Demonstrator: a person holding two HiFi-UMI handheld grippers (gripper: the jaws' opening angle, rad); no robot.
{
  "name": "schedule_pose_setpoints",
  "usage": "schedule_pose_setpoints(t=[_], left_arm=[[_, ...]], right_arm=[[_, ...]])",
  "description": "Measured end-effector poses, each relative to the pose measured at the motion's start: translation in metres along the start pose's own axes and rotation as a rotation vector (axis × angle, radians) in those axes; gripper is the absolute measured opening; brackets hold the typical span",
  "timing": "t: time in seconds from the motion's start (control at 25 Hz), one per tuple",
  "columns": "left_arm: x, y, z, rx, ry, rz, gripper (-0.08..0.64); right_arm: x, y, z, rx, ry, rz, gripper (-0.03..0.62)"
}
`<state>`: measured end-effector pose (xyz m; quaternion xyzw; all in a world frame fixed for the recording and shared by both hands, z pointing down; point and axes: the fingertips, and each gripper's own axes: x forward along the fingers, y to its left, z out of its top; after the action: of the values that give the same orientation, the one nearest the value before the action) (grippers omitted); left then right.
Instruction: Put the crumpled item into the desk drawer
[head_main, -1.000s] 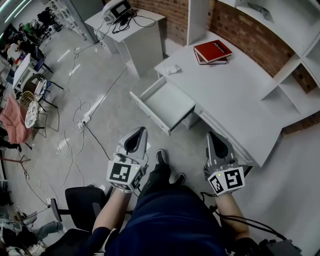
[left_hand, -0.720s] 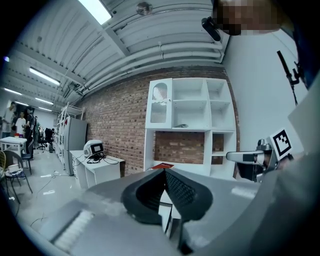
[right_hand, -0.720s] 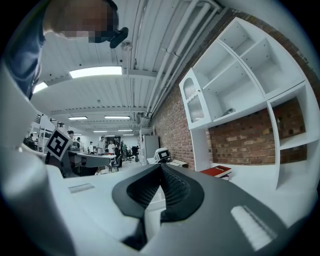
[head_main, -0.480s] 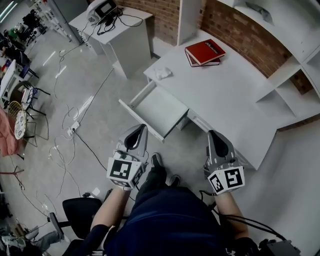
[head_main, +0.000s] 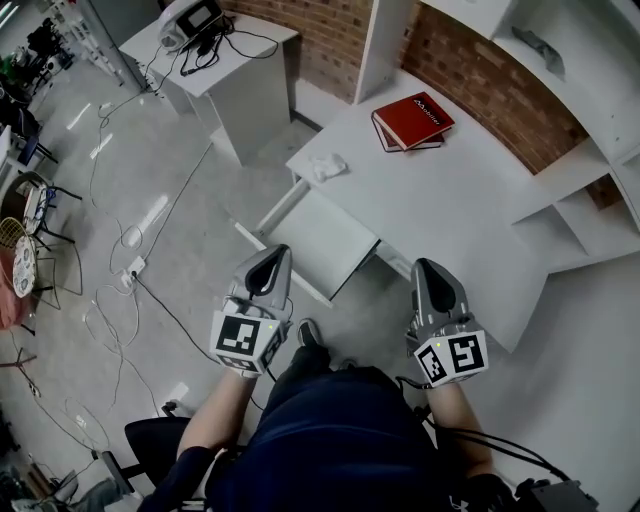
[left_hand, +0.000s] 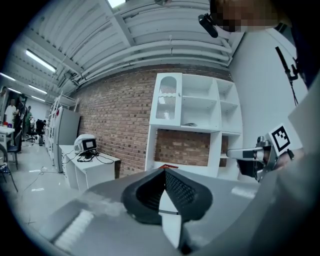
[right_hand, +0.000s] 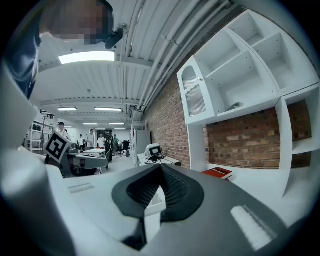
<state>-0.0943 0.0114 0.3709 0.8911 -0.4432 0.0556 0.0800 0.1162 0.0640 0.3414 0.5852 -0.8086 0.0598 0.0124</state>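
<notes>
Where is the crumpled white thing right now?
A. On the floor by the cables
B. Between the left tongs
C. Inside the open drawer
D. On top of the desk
D: the crumpled white thing lies on top of the desk, near the corner above the open drawer, which has nothing in it that shows.

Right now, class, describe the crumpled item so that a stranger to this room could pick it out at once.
Find the long white desk against the red brick wall, its drawer pulled open. On the desktop corner above that drawer lies a small crumpled white wad. It alone is wrinkled and shapeless; the other things there are flat red books.
</notes>
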Motion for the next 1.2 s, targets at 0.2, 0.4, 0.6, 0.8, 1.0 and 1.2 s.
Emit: schedule_pose_setpoints(t=[0.2, 0.4, 0.6, 0.8, 1.0, 1.2], left_arm=[[0.004, 0.035, -0.014, -0.002, 0.010, 0.009, 0.002], [0.007, 0.055, -0.028, -0.014, 0.047, 0.035, 0.002], [0.025, 0.066, -0.042, -0.030, 0.085, 0.057, 0.002], [0.054, 0.074, -0.050, -0.059, 0.133, 0.080, 0.002], [0.094, 0.087, -0.064, -0.147, 0.199, 0.113, 0.002], [0.133, 0.102, -0.080, -0.337, 0.250, 0.136, 0.003]], right_arm=[[0.032, 0.002, -0.002, -0.017, 0.025, -0.010, 0.002], [0.057, 0.009, -0.005, -0.024, 0.055, 0.022, 0.002], [0.083, 0.007, -0.015, -0.005, 0.074, 0.070, 0.002], [0.112, -0.007, -0.021, 0.026, 0.076, 0.128, 0.002], [0.141, -0.030, -0.021, 0.064, 0.065, 0.188, 0.002], [0.163, -0.060, -0.025, 0.108, 0.063, 0.237, 0.002]])
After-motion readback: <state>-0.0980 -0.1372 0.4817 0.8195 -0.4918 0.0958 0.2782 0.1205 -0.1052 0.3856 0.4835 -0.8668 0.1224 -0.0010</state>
